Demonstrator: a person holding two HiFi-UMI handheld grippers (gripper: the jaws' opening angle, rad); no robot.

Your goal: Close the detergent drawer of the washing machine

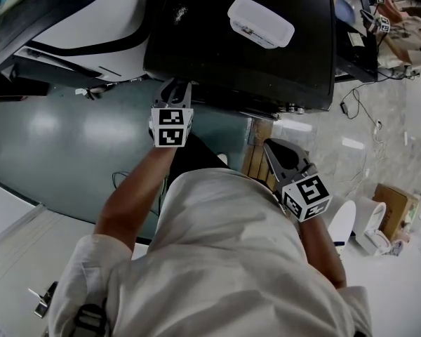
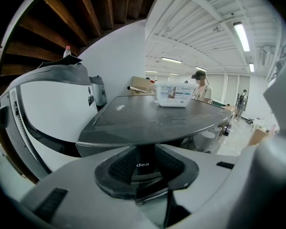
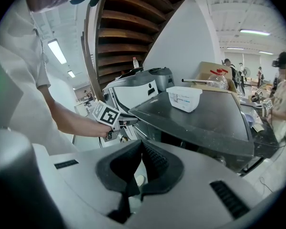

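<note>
The washing machine has a flat black top (image 1: 217, 48) with a white plastic tub (image 1: 261, 21) standing on it. My left gripper (image 1: 174, 90) reaches its front left corner under the lid edge. In the left gripper view the ribbed pads (image 2: 121, 165) sit on both sides of the dark detergent drawer front (image 2: 142, 175), which carries white lettering and fills the gap, so my left gripper (image 2: 144, 161) is shut on it. The right gripper view shows that hand and its marker cube (image 3: 106, 114) at the machine's corner. My right gripper (image 1: 272, 146) (image 3: 142, 149) hangs lower right, shut, away from the machine.
A large white appliance (image 1: 91, 12) stands left of the washer. On the floor to the right are a cardboard box (image 1: 393, 206), a white bin (image 1: 340, 223) and cables (image 1: 358, 107). A person (image 3: 281, 94) stands behind the machine at a bench.
</note>
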